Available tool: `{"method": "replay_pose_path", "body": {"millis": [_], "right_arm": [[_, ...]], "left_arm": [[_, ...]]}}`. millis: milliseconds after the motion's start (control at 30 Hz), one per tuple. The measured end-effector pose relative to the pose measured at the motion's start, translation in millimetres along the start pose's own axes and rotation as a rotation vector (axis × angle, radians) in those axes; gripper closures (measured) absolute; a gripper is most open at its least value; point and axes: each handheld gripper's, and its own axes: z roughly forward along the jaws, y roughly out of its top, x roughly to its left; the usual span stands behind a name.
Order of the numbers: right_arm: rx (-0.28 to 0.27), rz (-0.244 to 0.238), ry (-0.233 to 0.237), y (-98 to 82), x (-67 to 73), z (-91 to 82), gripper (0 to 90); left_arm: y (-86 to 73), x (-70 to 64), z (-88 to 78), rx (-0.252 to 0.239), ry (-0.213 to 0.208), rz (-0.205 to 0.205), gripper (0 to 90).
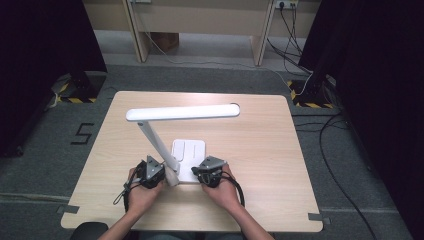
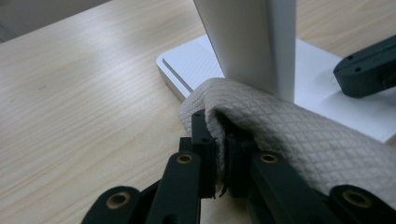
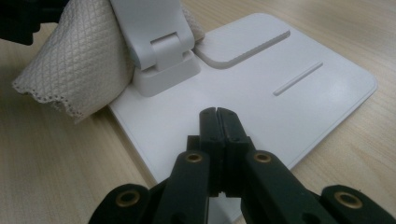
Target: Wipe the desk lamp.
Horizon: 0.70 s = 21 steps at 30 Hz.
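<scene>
While the white folding desk lamp (image 1: 175,145) stands mid-frame on the pale wooden worktop (image 1: 260,145), wiping its hinge foot likely goes best with short strokes and steady downward pressure on the flat base. The left gripper (image 2: 219,154) clamps the beige quilted cloth (image 2: 289,135) against the stem at lower centre. The right gripper (image 3: 218,122), jaws clenched empty, presses the base; both forearms enter from the bottom edge.

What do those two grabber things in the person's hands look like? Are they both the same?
Yes, they look alike. The left gripper and right gripper are chunky black tools with a grey three-cornered plate on top. Each has two flat black jaws on jointed black links with brass-coloured round pins, seen in the gripper views. A black cable loops from each. The forearms are bare; no sleeves show.
</scene>
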Motion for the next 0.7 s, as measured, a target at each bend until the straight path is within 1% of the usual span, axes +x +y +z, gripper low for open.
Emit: {"method": "replay_pose_path", "body": {"millis": [167,233,267,333,400,433,500,567,633,700], "right_arm": [[0.0,0.0,0.0,0.0,0.0,0.0,90.0],[0.001,0.001,0.001,0.1,-0.1,-0.1,90.0],[0.001,0.001,0.002,0.1,-0.2,-0.1,89.9],[-0.001,0.002,-0.001,0.1,-0.6,0.0,88.1],[-0.003,0.002,-0.006,0.2,-1.1,0.2,86.3],[-0.001,0.009,-0.006,0.1,-1.1,-0.1,85.4],[0.002,0.015,-0.009,0.6,-2.6,-0.2,81.3],[0.014,0.022,-0.021,2.3,-3.3,-0.6,76.6],[0.02,0.005,-0.018,4.7,-2.2,-1.7,74.1],[0.023,0.017,0.003,9.1,3.4,-5.2,71.1]], "left_arm": [[-0.8,0.8,-3.9,0.024,-0.011,0.006,84.4],[-1.0,1.2,-7.1,0.032,-0.017,-0.002,84.5],[-1.0,2.0,-10.0,0.035,-0.018,-0.019,84.4],[-0.5,3.7,-16.7,0.028,-0.012,-0.041,84.4],[0.2,5.1,-24.6,0.017,-0.006,-0.053,84.4],[0.8,5.6,-30.0,0.008,0.003,-0.053,84.4],[1.4,5.9,-37.9,-0.011,0.006,-0.057,84.4],[2.4,5.2,-46.8,-0.029,0.015,-0.044,84.5],[3.0,2.4,-55.8,-0.041,0.027,-0.019,84.5],[2.6,-2.0,-61.5,-0.043,0.019,-0.009,84.4]]}}
